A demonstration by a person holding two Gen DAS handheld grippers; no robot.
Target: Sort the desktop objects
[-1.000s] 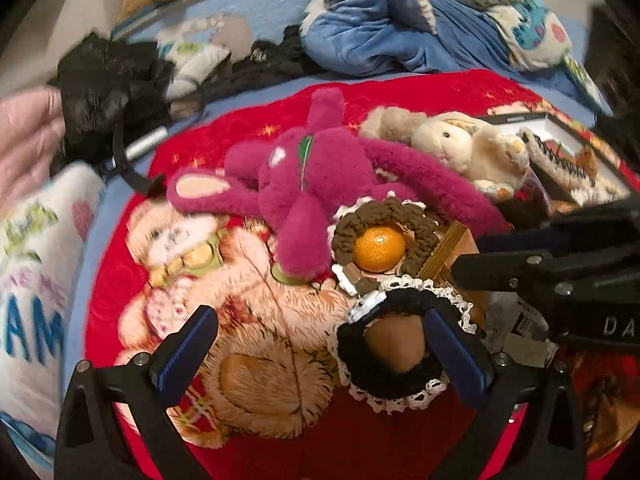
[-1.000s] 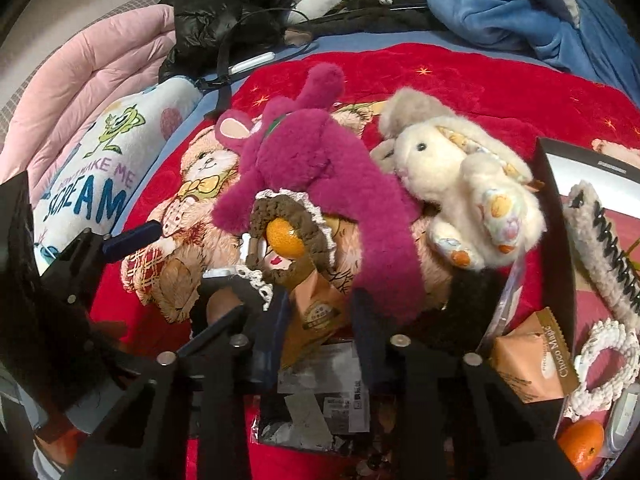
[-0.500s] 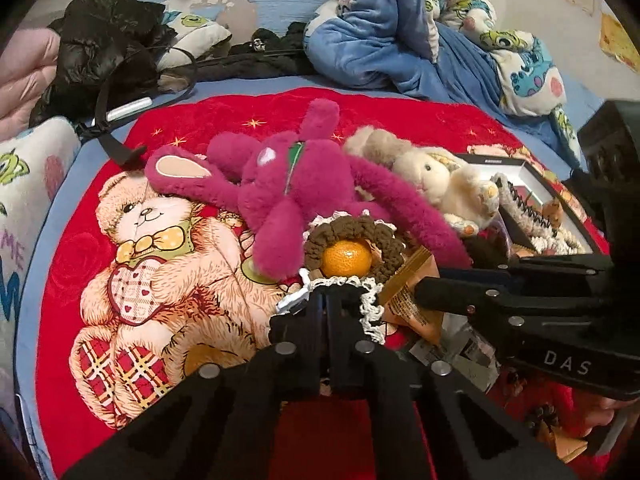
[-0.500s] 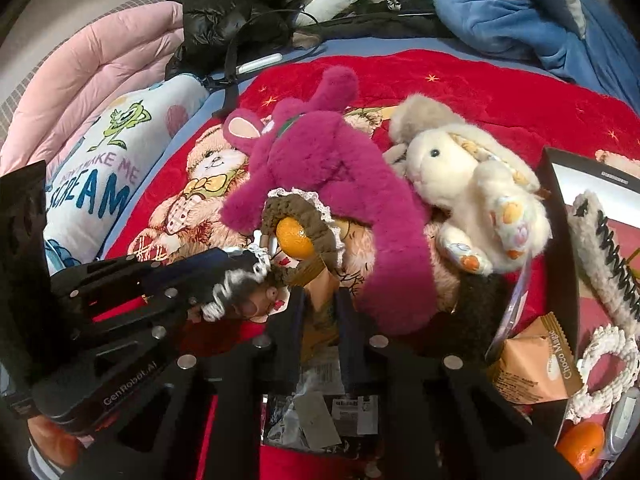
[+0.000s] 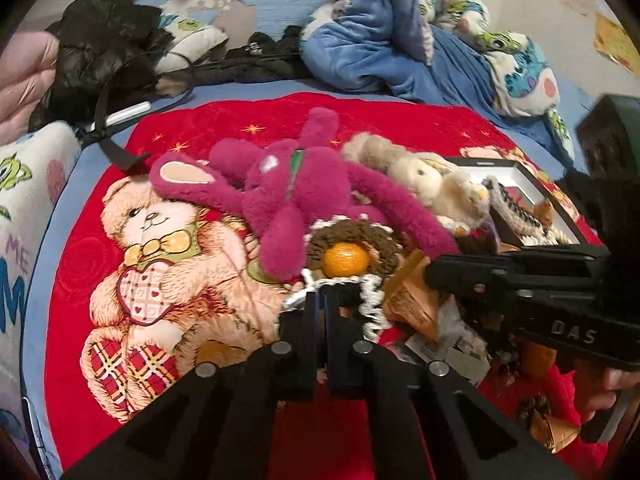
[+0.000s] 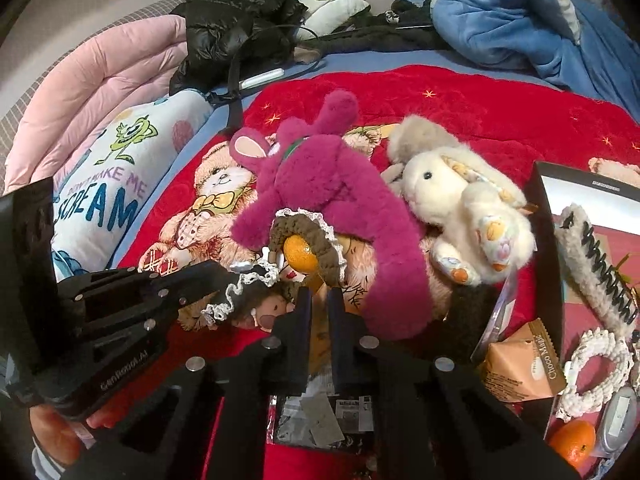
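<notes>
Our left hand-held gripper [image 5: 320,300] pinches the black lace scrunchie [image 5: 370,304]; our right hand-held gripper [image 6: 319,300] clamps the orange packet [image 6: 320,332], just ahead.

The orange [image 6: 299,257] sits inside the crocheted ring [image 6: 316,236], before the plush rabbit [image 6: 320,168], with the open box [image 6: 552,264] at right.

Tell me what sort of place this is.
Most likely a bedroom, with the sorting done on a bed, not a desk: a red teddy-bear blanket serves as the work surface, with a pink quilt, a crumpled blue blanket and a printed pillow around it.
</notes>
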